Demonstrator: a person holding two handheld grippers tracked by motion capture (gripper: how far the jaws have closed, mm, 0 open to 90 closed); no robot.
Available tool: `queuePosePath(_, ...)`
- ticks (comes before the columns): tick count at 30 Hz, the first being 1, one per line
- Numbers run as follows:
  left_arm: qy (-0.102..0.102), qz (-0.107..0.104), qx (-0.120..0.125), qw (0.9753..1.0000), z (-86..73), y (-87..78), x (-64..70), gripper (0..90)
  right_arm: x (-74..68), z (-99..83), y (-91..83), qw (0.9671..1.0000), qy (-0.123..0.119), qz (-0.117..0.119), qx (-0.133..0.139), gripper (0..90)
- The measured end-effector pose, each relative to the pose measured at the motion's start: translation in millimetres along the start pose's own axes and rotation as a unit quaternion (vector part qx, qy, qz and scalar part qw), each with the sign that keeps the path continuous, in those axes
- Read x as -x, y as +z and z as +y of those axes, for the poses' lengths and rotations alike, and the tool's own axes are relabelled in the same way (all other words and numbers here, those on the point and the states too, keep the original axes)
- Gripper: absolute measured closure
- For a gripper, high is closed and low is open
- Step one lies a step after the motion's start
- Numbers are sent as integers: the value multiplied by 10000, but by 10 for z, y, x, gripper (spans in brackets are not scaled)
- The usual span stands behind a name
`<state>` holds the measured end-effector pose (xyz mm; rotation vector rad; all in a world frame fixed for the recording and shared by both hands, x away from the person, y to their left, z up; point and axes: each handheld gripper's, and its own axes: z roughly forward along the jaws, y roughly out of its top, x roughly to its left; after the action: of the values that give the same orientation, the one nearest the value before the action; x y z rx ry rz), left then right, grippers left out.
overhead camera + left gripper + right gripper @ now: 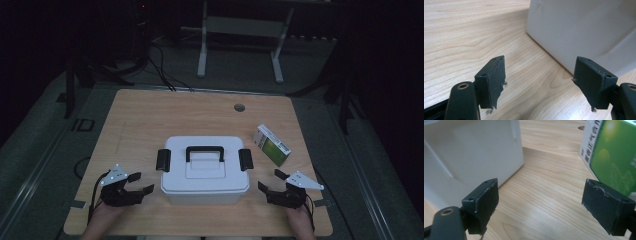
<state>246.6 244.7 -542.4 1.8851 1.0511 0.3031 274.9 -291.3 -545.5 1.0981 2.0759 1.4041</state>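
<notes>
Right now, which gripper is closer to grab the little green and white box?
The right gripper, probably. The green and white box lies on the table's right side, just beyond that gripper, whose jaws stand open. The left gripper sits on the far side of the white bin, which blocks its way.

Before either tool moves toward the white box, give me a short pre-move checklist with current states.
1. Left tool open and holding nothing: ok.
2. Right tool open and holding nothing: ok.
3. White box lid down: ok.
4. Both black side latches fastened: cannot tell.
5. Green carton apart from the box: ok.
6. Bare table between each tool and the box: ok.
</notes>
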Motion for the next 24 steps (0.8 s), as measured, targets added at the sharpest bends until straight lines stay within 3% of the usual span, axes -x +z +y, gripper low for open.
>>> queuePosePath(5, -6, -52, -89, 9999, -16, -13, -5, 261, 56, -39, -56, 10000, -12, -85, -47, 137)
queuePosePath(6, -1, -71, -228, 9997, -28, -15, -18, 261, 77, -57, -88, 10000, -36, -37, -28, 138)
queuePosePath(12, 18, -207, -532, 9984, -46, -51, -71, 260, 106, -93, -165, 9999, -76, -95, -39, 137)
queuePosePath(24, 119, -185, -952, 9952, 35, -204, -175, 261, 125, -103, -193, 10000, 32, -46, -1, 137)
